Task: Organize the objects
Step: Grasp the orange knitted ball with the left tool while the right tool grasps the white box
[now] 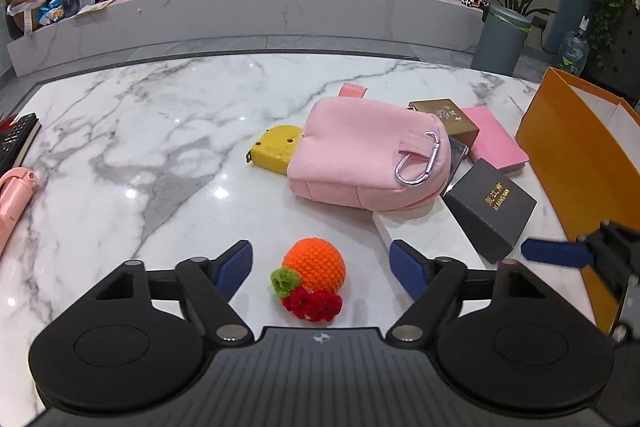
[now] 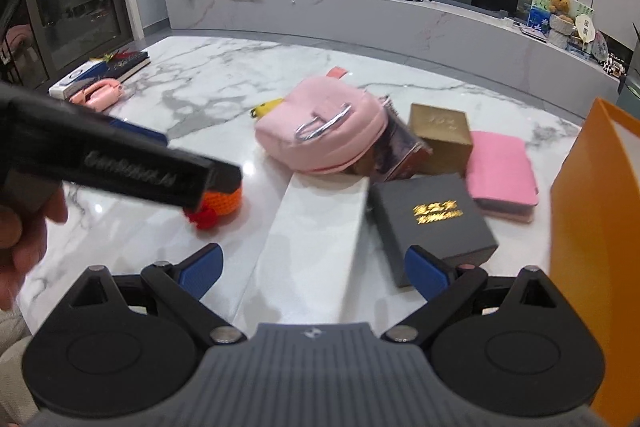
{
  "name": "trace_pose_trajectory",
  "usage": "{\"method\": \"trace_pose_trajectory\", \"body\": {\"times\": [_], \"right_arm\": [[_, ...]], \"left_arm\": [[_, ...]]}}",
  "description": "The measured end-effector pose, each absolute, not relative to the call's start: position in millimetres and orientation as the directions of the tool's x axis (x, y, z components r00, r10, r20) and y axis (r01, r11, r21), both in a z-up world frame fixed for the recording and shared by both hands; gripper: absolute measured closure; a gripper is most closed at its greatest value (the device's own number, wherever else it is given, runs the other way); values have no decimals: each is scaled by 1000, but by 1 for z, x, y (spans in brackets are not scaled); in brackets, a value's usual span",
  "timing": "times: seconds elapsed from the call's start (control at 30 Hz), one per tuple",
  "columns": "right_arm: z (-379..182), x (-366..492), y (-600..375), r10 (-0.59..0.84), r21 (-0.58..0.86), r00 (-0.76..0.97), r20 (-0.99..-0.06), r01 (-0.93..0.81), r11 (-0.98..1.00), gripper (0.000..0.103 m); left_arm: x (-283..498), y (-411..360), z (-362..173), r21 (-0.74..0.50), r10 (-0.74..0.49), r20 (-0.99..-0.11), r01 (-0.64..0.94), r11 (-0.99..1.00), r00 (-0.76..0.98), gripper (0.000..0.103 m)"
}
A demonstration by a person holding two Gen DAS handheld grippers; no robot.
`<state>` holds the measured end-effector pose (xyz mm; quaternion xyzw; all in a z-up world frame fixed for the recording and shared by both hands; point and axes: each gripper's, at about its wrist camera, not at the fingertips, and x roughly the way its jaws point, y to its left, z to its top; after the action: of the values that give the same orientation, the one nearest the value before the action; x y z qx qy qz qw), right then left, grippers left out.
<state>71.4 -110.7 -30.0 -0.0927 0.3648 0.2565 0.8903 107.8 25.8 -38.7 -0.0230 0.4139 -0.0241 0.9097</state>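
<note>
A crocheted orange (image 1: 314, 267) with a green leaf and red flower lies on the marble table (image 1: 160, 147), between the blue pads of my left gripper (image 1: 320, 250). The pads stand apart from it on both sides, so this gripper is open. My right gripper (image 2: 314, 251) is open over a long white box (image 2: 316, 239), touching nothing. A dark grey box (image 2: 432, 223) with gold lettering lies just right of the white one. Behind them lie a pink pouch (image 1: 360, 155) with a carabiner, a yellow tape measure (image 1: 274, 149), a gold box (image 1: 444, 117) and a pink wallet (image 1: 496, 139).
An orange paper bag (image 1: 576, 163) stands open at the table's right edge, close to the right gripper's finger (image 1: 556, 253). A remote (image 1: 16, 143) and a pink handle-shaped thing (image 1: 16, 195) lie at the left edge. Beyond the table runs a TV bench.
</note>
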Motion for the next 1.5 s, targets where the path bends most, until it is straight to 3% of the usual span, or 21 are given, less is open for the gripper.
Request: {"method": "trace_pose_trajectory", "body": {"times": [0.13,0.2,0.3,0.43,0.5,0.53,0.67,1.03,1.13,1.2,1.3,1.37,1.5], "right_arm": [[-44,65,-102,367,-15,598,-712,-536,844,8],[-50,65,-99,361,-21,590,-722,-541,841,14],[-56,65,-95,360,-20,578,-733,-547,837,23],[-60,64,-93,344,-40,580,-739,-547,837,27],[-62,65,-93,334,-46,582,-741,-541,840,31],[-61,65,-94,336,-43,581,-741,-541,840,31],[-59,66,-96,333,-44,560,-759,-553,832,32],[-52,53,-112,314,-57,401,-860,-688,723,35],[-50,51,-117,297,-66,371,-880,-714,697,36],[-48,52,-122,275,-87,377,-884,-713,696,29],[-49,57,-127,240,-124,404,-883,-693,711,17],[-50,59,-128,258,-112,415,-873,-684,721,18],[-52,68,-126,316,-42,420,-851,-654,756,30]], "left_arm": [[111,23,-45,-58,-78,-757,51,997,649,20],[112,21,-49,-63,-91,-761,66,996,642,23],[113,18,-53,-49,-88,-761,79,996,643,31],[115,19,-60,-41,-88,-775,88,995,626,45],[115,20,-63,-37,-83,-776,87,996,625,47],[115,20,-63,-28,-76,-776,87,996,626,52],[110,23,-60,-17,-65,-795,85,996,603,57],[68,13,-51,-48,-93,-858,102,994,505,57],[68,10,-52,-32,-82,-861,106,994,502,51],[68,10,-52,-24,-74,-860,104,994,505,41],[71,8,-52,-33,-84,-863,111,993,498,40],[72,6,-54,-40,-96,-868,124,991,487,40],[72,1,-59,-19,-91,-882,158,987,463,43]]}}
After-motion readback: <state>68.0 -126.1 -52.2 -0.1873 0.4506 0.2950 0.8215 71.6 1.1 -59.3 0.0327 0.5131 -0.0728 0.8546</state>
